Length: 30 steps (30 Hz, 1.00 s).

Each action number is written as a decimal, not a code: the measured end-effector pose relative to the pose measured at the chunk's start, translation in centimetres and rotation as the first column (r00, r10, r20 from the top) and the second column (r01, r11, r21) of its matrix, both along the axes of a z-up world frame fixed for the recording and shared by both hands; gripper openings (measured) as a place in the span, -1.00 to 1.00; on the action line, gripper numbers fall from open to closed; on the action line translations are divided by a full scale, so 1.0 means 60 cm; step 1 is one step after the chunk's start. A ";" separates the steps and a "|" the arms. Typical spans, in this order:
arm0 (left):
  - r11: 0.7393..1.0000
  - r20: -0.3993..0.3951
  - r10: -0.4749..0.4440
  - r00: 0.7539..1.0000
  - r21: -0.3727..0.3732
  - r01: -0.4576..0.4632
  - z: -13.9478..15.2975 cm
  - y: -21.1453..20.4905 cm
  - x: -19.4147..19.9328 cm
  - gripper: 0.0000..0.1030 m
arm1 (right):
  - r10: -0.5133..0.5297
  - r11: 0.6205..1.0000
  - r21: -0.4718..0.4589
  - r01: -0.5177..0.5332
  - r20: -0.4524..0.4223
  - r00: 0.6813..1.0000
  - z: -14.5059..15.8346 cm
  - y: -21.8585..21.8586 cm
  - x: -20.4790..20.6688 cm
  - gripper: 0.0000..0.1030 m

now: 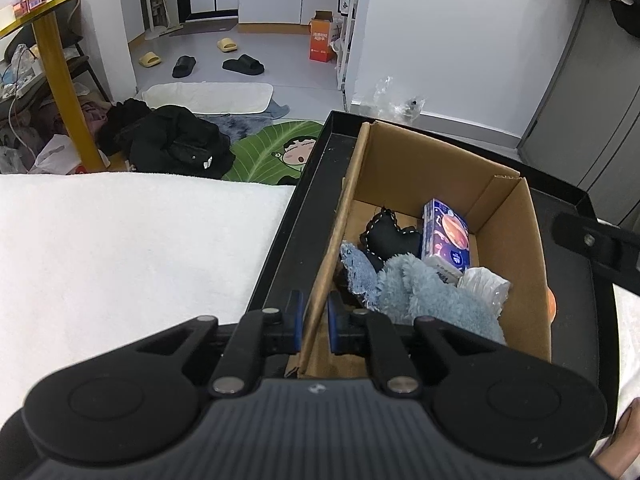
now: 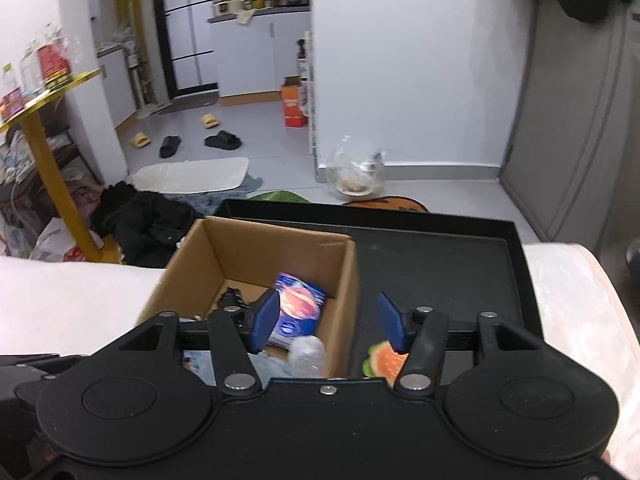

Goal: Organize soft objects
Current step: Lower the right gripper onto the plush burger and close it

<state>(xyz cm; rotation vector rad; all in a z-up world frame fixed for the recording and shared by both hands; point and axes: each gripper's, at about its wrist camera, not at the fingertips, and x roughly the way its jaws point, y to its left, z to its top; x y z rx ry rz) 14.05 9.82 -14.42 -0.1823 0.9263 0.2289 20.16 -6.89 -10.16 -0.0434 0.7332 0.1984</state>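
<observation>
A cardboard box [image 1: 504, 232] stands in a black tray [image 1: 304, 216]. It holds a fluffy light-blue cloth [image 1: 432, 296], a denim scrap [image 1: 358, 270], a black stitched cushion [image 1: 386, 236], a blue tissue pack [image 1: 446, 236] and a clear plastic-wrapped item [image 1: 486, 286]. My left gripper [image 1: 313, 322] is shut on the box's left wall. My right gripper [image 2: 328, 322] is open above the box's right wall [image 2: 344, 304]. A watermelon-slice soft toy [image 2: 386, 358] lies on the tray [image 2: 440, 272] under its right finger. The tissue pack [image 2: 298, 306] also shows there.
The tray sits on a white towel-covered surface [image 1: 120, 248]. Beyond its edge the floor holds a black jacket [image 1: 176, 144], a green cartoon mat [image 1: 272, 152], slippers [image 1: 244, 65] and a gold-legged table [image 1: 60, 80]. A grey cabinet [image 2: 580, 120] stands at right.
</observation>
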 end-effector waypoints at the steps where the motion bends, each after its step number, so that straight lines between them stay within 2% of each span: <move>1: 1.000 -0.001 -0.002 1.000 0.003 0.002 0.000 -0.001 0.001 -0.77 | -0.015 1.000 0.007 0.015 0.000 1.000 -0.001 -0.007 -0.002 0.08; 11: 0.997 0.004 -0.019 1.000 0.070 0.019 0.005 -0.024 0.002 -0.73 | -0.100 0.994 0.038 0.101 -0.042 0.994 -0.038 -0.072 -0.022 0.09; 21: 0.986 -0.026 -0.033 0.999 0.162 0.037 0.006 -0.052 0.003 -0.69 | -0.121 0.986 0.103 0.132 -0.105 0.987 -0.088 -0.110 -0.041 0.09; 25: 0.981 -0.035 -0.038 0.999 0.190 0.044 0.006 -0.059 0.008 -0.59 | -0.103 0.988 0.106 0.114 -0.103 0.989 -0.103 -0.112 -0.034 0.09; 30: 0.969 -0.044 -0.046 0.998 0.239 0.055 0.004 -0.073 0.015 -0.50 | -0.092 0.981 0.155 0.114 -0.147 0.985 -0.127 -0.121 -0.015 0.16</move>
